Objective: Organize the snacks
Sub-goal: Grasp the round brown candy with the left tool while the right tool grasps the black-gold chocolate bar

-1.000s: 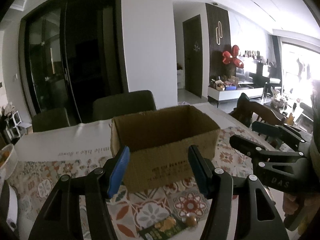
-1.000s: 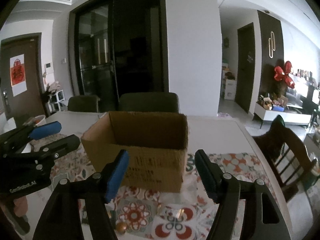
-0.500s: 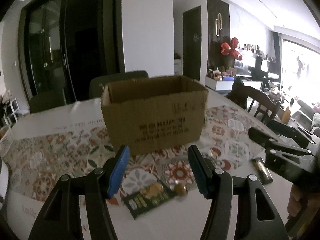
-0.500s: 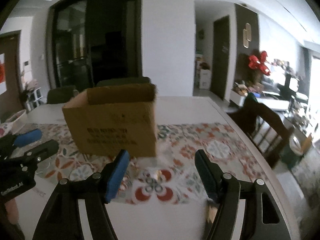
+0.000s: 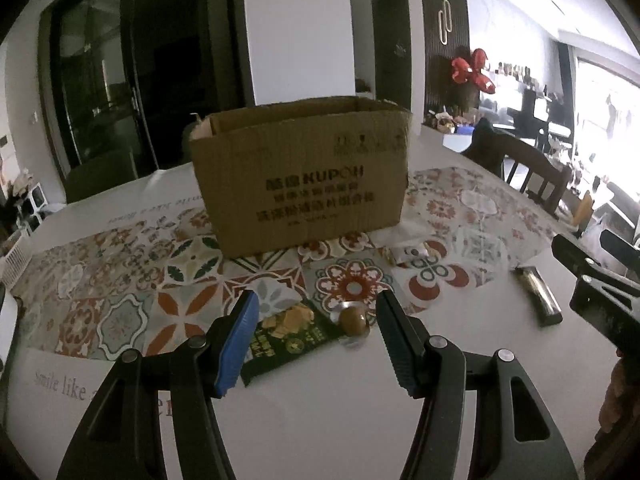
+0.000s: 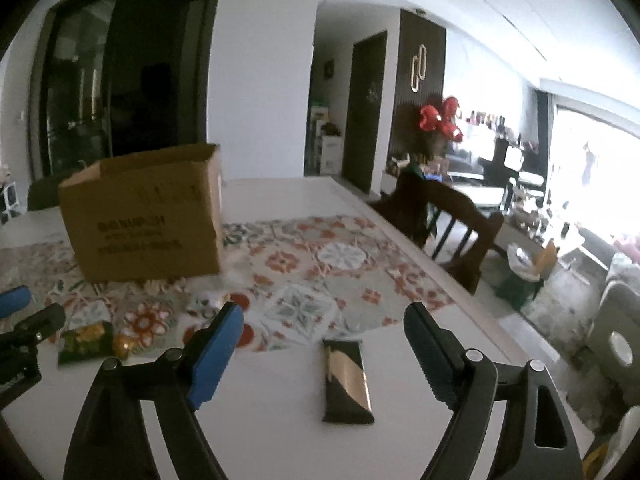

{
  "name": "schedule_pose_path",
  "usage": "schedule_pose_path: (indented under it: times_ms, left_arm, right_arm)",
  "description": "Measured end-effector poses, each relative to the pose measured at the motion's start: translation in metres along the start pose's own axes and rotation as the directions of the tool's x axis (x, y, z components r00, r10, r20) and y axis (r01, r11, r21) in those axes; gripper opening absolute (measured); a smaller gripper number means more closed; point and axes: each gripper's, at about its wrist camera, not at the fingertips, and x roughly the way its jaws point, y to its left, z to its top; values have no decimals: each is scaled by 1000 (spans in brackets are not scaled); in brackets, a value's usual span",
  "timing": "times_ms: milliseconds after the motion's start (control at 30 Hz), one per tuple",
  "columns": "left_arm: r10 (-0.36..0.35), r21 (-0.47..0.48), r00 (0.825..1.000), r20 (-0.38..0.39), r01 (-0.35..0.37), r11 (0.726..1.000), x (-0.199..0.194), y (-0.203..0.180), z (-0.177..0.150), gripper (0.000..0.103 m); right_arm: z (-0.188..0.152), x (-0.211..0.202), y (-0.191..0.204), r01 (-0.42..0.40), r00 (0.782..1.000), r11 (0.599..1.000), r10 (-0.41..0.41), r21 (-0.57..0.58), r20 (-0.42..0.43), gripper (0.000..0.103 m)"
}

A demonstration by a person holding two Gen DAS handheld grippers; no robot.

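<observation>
Cardboard box (image 5: pixel 302 176), green packet (image 5: pixel 288 336), spread tongs (image 5: pixel 318 344)

a cardboard box (image 5: pixel 300 176) is sitting on the table (image 5: pixel 320 420); before it are lying a snack packet (image 5: pixel 288 336), what may be a wrapped candy (image 5: pixel 353 321), and, rightward, a bar (image 6: pixel 346 380).

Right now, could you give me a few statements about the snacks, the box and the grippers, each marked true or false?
1. The left gripper has its jaws shut on the green packet. False: the jaws are open and the packet lies on the table.
2. The dark bar lies flat in front of the right gripper. True.
3. The box stands open at the top. True.
4. The round candy is inside the box. False: it lies on the table beside the green packet.
</observation>
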Motion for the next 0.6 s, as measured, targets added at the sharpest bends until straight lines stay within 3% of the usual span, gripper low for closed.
schedule_pose_path:
  times_ms: [267, 500, 600]
  left_arm:
    - [-11, 46, 999, -38, 13, 999, 23, -17, -4, 59]
    - [-11, 64, 996, -86, 17, 998, 46, -25, -3, 49]
    - [-23, 61, 993, -117, 30, 998, 57, -28, -4, 47]
  right_arm:
    - [-15, 30, -20, -11, 990, 993, 28, 121, -140, 83]
    - [-25, 49, -25, -17, 974, 988, 52, 156, -219, 82]
    - [-27, 58, -25, -11, 969, 988, 48, 153, -240, 77]
